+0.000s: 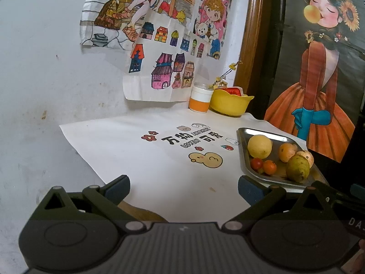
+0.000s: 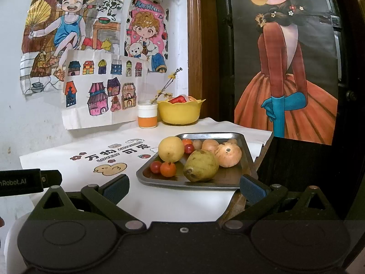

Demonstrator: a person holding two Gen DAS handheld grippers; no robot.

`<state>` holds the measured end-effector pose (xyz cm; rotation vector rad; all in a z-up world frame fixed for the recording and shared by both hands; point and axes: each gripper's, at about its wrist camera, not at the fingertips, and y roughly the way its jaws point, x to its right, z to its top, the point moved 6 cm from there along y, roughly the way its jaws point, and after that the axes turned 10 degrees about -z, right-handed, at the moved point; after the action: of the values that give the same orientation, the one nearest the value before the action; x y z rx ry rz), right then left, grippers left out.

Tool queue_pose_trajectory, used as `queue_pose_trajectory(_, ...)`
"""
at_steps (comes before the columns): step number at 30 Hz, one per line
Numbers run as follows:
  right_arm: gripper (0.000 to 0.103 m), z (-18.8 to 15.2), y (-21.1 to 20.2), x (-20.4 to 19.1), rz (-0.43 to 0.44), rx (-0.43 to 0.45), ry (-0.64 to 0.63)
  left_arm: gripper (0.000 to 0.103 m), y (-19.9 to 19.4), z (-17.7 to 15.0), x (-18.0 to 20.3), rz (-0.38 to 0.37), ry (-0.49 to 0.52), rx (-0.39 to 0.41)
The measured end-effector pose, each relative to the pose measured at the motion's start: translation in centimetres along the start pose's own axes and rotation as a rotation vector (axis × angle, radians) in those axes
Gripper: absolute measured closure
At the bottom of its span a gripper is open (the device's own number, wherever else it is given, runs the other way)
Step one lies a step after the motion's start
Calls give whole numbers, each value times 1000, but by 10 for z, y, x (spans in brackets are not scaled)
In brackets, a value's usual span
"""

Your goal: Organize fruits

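Your left gripper (image 1: 183, 188) has its fingers spread wide with nothing between them, poised over the white printed sheet (image 1: 146, 159) that covers the tabletop. The metal tray (image 1: 245, 157) of fruit sits just ahead of your right-hand finger (image 1: 249, 189) on that gripper, off to its outer side.

Your right gripper (image 2: 183, 187) also has its fingers apart and empty. From here the tray (image 2: 146, 173) lies directly ahead of the fingers, its near rim just beyond their tips. On it, the green pear (image 2: 200, 165) is nearest, with the yellow lemon (image 2: 171, 148) behind and left of it, and an onion-like bulb (image 2: 228, 154) to its right. A small orange fruit (image 2: 168, 169) and a red cherry tomato (image 2: 155, 166) sit at the tray's near left corner.

Farther ahead, against the wall, stand a yellow bowl (image 2: 180, 113) and an orange-and-white cup (image 2: 147, 115), well apart from both grippers.
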<state>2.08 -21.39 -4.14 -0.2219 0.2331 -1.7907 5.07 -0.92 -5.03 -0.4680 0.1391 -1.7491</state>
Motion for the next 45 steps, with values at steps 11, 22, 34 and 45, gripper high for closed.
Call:
queue_pose_trajectory(11,1,0,0,0,1,-2,0,0,0,-2,2,-4,0,-7)
queue_pose_trajectory(22,1,-7,1,-3,4,-8,-2,0,0,-2,3,-5,2,-9)
queue_pose_trajectory(34,1,-8,1,-4,5,-13,-5,0,0,-2,2,-4,2,-9)
queue_pose_trajectory(45,1,-9,1,-5,4,-15,-7,0,3,-6,4,0,13,-43)
